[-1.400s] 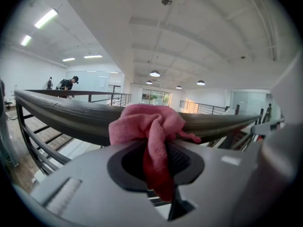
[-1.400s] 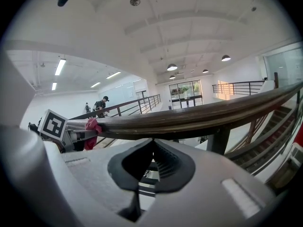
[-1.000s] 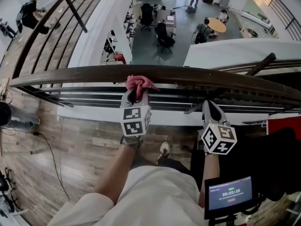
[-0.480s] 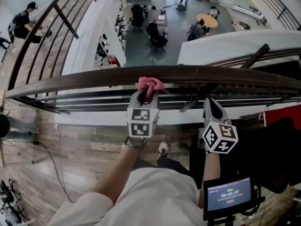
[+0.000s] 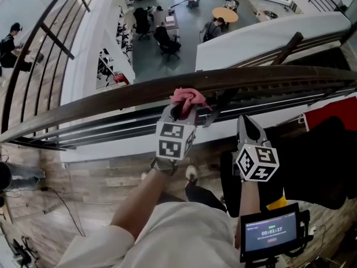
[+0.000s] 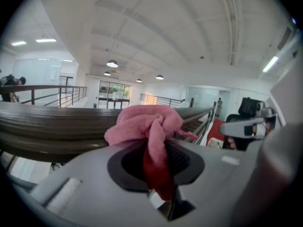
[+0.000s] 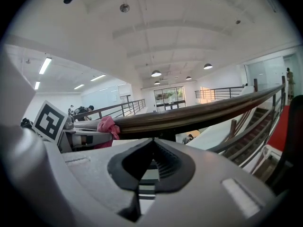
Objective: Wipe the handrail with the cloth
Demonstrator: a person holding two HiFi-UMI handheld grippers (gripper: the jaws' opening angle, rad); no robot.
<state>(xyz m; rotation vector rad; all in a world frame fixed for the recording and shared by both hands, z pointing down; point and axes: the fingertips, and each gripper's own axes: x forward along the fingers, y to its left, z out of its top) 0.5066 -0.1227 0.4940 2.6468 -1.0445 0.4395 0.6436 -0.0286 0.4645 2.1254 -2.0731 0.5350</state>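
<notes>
Right now the left gripper point(image 6: 158, 150) has its fingers clamped on a pink cloth point(image 6: 142, 124). Only a narrow fold sits between them. The bunched bulk bulges out past the fingertips and touches the dark wooden handrail point(image 6: 42, 126) just ahead of them. The right gripper point(image 7: 151, 148) has its fingers together on nothing. It hangs short of the rail and below it, well off to the right of the cloth-bearing fingers.

The step in hand looks like a wiping stroke along the rail. To do it well, the soft wad should bear on the wood, not the hard fingertips, so the fingers should stay just behind the cloth. The rail curves and slopes, so the stroke should follow that line. Rolling the wrist would let the wad cover the top as well as the near face.

Pressure is best kept moderate, since so little cloth is pinched that heavy drag could tug it free. Beyond the fingertips lies an open drop to the lower floor point(image 5: 167, 54). A dark strut point(image 5: 220, 106) under the rail, just right of the fingers, may snag loose folds.
</notes>
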